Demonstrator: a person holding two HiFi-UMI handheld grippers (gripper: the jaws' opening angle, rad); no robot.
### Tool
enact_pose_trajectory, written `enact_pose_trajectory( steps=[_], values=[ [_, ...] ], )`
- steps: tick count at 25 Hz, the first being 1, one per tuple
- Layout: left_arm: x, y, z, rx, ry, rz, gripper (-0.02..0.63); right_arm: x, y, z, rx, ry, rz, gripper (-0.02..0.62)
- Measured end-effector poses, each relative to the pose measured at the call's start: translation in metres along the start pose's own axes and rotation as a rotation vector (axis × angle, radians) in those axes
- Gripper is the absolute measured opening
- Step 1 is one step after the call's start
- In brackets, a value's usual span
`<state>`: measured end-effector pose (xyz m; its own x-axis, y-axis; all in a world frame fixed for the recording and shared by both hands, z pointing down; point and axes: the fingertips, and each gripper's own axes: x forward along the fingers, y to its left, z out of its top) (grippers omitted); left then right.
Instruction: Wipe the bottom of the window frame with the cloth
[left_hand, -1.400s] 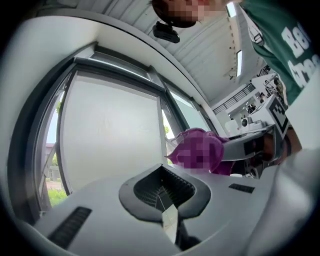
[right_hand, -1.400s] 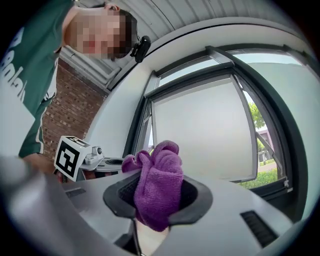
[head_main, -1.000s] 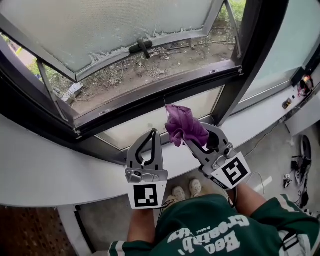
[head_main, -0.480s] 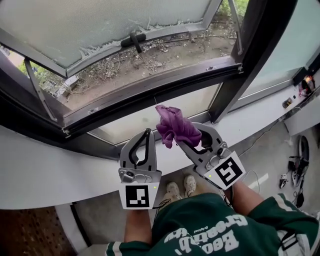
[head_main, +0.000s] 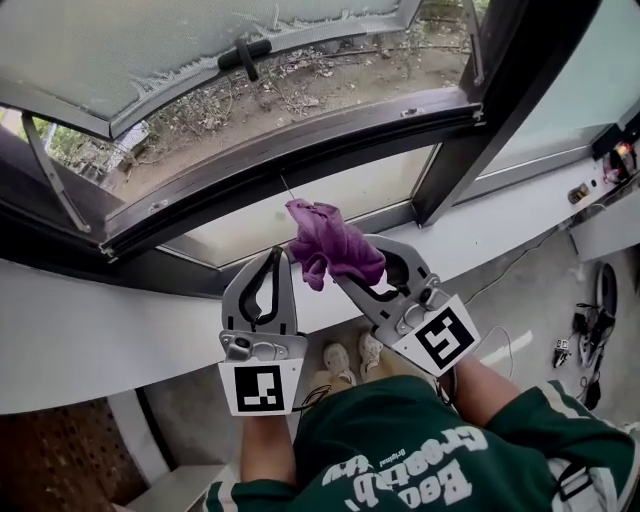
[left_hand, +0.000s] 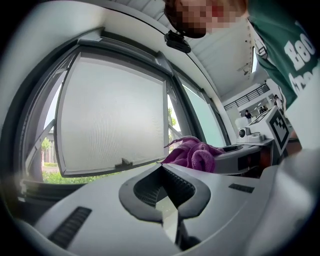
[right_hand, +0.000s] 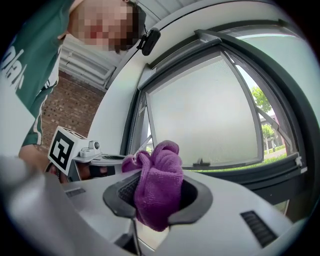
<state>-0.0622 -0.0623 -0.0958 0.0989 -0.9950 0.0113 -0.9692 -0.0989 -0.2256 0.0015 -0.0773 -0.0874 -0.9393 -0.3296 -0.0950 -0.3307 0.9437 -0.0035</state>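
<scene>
Jaws on our right gripper (head_main: 362, 262) clamp the bunched purple cloth (head_main: 325, 235); left gripper (head_main: 273, 256) jaws are together, nothing between them. We hold the cloth above the white sill (head_main: 100, 330), near the window frame bottom (head_main: 300, 150).

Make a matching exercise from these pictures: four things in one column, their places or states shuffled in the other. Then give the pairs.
1. purple microfibre cloth
2. left gripper
3. frosted-glass window sash
4. white window sill

A. swung open outward
B. shut, with nothing in it
C. clamped in the right gripper
D. runs below the dark window frame

Pairs: 1-C, 2-B, 3-A, 4-D
</scene>
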Motion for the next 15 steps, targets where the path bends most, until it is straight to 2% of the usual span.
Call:
enact_pose_trajectory(
  steps=[3, 10, 15],
  values=[
    [0.002, -0.001, -0.009, 0.0, 0.001, 0.012, 0.005, 0.0, -0.001, -0.012, 0.018, -0.002, 0.01, 0.127],
    [-0.014, 0.016, -0.044, -0.02, 0.068, 0.046, 0.005, 0.018, 0.025, -0.042, 0.054, 0.022, 0.044, 0.127],
    [-0.031, 0.044, -0.059, -0.036, 0.033, -0.001, 0.005, 0.041, 0.053, -0.061, 0.063, 0.058, 0.005, 0.127]
  ],
)
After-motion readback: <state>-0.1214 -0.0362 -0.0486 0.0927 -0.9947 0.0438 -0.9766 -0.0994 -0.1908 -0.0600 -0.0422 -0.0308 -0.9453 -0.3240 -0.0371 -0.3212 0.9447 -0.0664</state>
